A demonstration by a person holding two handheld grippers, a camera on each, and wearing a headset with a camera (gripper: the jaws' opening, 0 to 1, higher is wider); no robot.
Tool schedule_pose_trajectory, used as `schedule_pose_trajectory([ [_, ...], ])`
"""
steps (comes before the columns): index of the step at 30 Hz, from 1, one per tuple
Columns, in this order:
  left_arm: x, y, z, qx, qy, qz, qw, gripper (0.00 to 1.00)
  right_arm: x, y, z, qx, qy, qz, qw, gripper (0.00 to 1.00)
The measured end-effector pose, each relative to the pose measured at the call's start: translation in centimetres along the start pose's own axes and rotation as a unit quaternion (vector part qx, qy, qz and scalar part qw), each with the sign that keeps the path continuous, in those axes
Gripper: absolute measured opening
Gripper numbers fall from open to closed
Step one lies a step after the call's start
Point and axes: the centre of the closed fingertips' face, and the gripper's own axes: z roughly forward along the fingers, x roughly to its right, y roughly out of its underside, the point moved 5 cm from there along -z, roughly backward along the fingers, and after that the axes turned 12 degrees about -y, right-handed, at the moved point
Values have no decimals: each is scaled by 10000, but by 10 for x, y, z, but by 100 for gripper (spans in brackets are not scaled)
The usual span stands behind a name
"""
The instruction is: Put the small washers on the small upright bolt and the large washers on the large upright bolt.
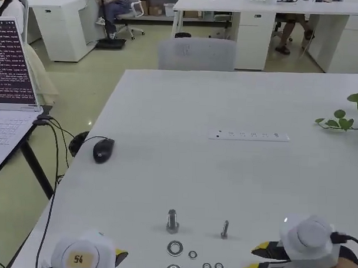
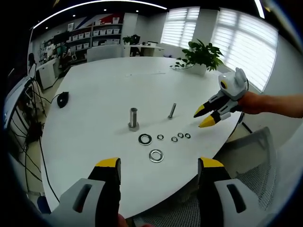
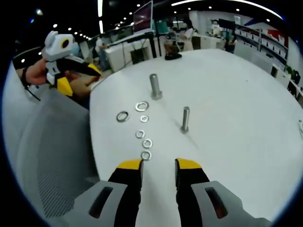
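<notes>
1. At the near edge of the desk (image 1: 239, 101), both bolts stand upright and bare: the large bolt (image 1: 172, 221) on the left, the small bolt (image 1: 224, 229) on the right, well apart.
2. All the washers lie flat in front of the bolts, and none is threaded yet. The two large washers (image 1: 175, 248) sit just before the large bolt. The four small washers (image 1: 206, 267) trail in a loose line toward the right gripper (image 1: 252, 259).
3. The right gripper hovers at the desk's edge, its jaws parted by a narrow gap and holding nothing. The nearest small washer (image 3: 146, 155) lies just ahead of its tips.
4. The left gripper (image 2: 159, 163) hangs off the near edge with its jaws spread wide, also empty.
5. The step in hand looks like the first pick, most likely that nearest small washer with the right gripper.
6. To do it well, bear in mind that a thin flat ring gives little to bite on. Tip the jaws steeply down, straddle the rim on one side, and close gently so the washer does not skate away or knock its neighbours.
7. Lift it on edge, then level it over the small bolt so the hole meets the tip squarely before release.
8. Approach that bolt from above, since a sideways brush could topple it.
</notes>
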Motion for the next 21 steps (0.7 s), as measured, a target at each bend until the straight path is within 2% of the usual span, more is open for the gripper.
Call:
schedule_pose_trajectory([
  [3,1,0,2,-5,9,-18,10000,65,-2,-2,14,-391,-233,-349,9984,27],
  [5,3,-1,3,-6,19,-5,10000,65,-6,-2,25,-697,-403,-623,9948,26],
  [10,5,-4,4,8,36,5,10000,65,-10,5,43,-1426,-669,-1216,9800,20],
  [11,5,-5,4,10,36,9,10000,65,-10,-2,48,-1161,-516,-1346,9827,18],
  [12,5,-5,4,14,29,14,10000,65,-9,3,53,-1374,-533,-1344,9799,17],
  [13,4,-5,4,19,23,20,10000,65,-9,2,56,-1436,-627,-1515,9760,17],
  [14,4,-5,4,22,19,21,10000,65,-10,-1,47,-1434,-613,-1486,9765,17],
  [17,2,-5,4,31,9,-14,10000,65,-9,-2,44,-1458,-675,-1500,9755,17],
  [18,2,-5,4,22,9,-9,10000,65,-10,-2,45,-1535,-679,-1660,9717,17],
  [21,3,-4,3,15,13,6,10000,65,-10,-2,46,-1648,-704,-1817,9669,17],
])
